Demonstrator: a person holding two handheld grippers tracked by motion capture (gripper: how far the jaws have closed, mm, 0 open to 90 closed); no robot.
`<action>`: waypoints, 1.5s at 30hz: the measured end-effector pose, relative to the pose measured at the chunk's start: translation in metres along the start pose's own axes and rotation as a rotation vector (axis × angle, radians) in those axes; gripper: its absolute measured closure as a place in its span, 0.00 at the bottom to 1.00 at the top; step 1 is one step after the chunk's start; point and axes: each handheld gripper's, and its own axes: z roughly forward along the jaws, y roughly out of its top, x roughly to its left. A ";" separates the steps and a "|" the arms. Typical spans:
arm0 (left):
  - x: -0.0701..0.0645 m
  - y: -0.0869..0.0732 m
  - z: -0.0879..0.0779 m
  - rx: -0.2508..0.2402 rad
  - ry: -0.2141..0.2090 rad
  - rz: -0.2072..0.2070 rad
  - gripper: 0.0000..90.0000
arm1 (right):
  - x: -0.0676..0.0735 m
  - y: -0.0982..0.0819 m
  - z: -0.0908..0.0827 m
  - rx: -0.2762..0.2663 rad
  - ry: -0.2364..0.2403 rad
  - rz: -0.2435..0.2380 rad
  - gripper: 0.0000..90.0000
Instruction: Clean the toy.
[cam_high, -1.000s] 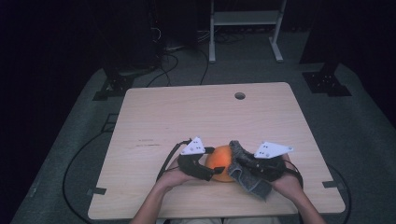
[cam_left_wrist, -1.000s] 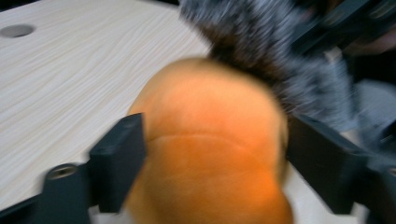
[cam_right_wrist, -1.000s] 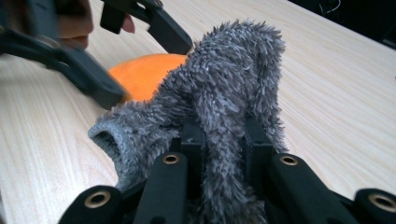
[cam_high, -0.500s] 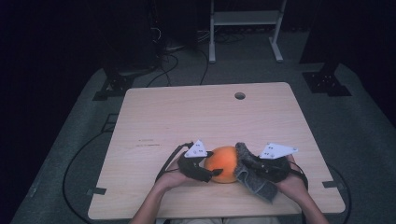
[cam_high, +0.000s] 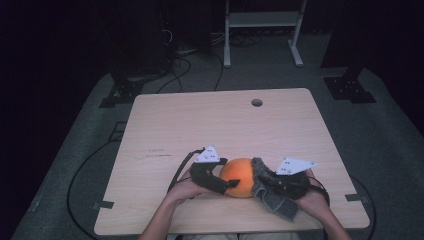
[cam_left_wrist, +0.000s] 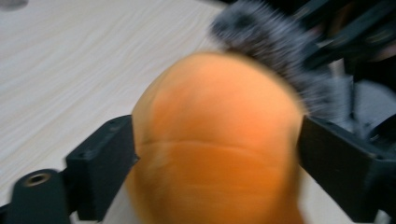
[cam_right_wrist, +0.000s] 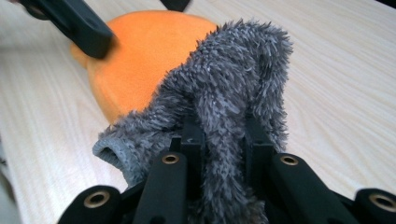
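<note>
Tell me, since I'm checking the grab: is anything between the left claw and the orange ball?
Nothing visible. The left claw has the orange ball between its jaws, which have just been opening. The grey fuzzy cloth, pinched in the right claw, lies against the ball's far side.

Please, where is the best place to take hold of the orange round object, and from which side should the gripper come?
Probably across its widest middle, coming from the person's left. The orange round object is wide and smooth, and the fuzzy grey cloth held by the right gripper covers its right side. The left gripper already has a jaw on either side; these have just been opening.
</note>
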 end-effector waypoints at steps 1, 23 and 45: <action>0.001 -0.002 0.005 0.021 -0.018 -0.022 0.10 | 0.001 -0.001 0.000 0.002 0.006 -0.003 0.82; 0.003 -0.014 0.000 0.029 0.063 0.132 0.25 | -0.012 -0.014 0.014 0.039 -0.054 0.056 0.83; 0.002 -0.006 -0.006 0.013 0.054 0.112 0.12 | -0.006 -0.001 0.018 -0.036 -0.027 0.040 0.83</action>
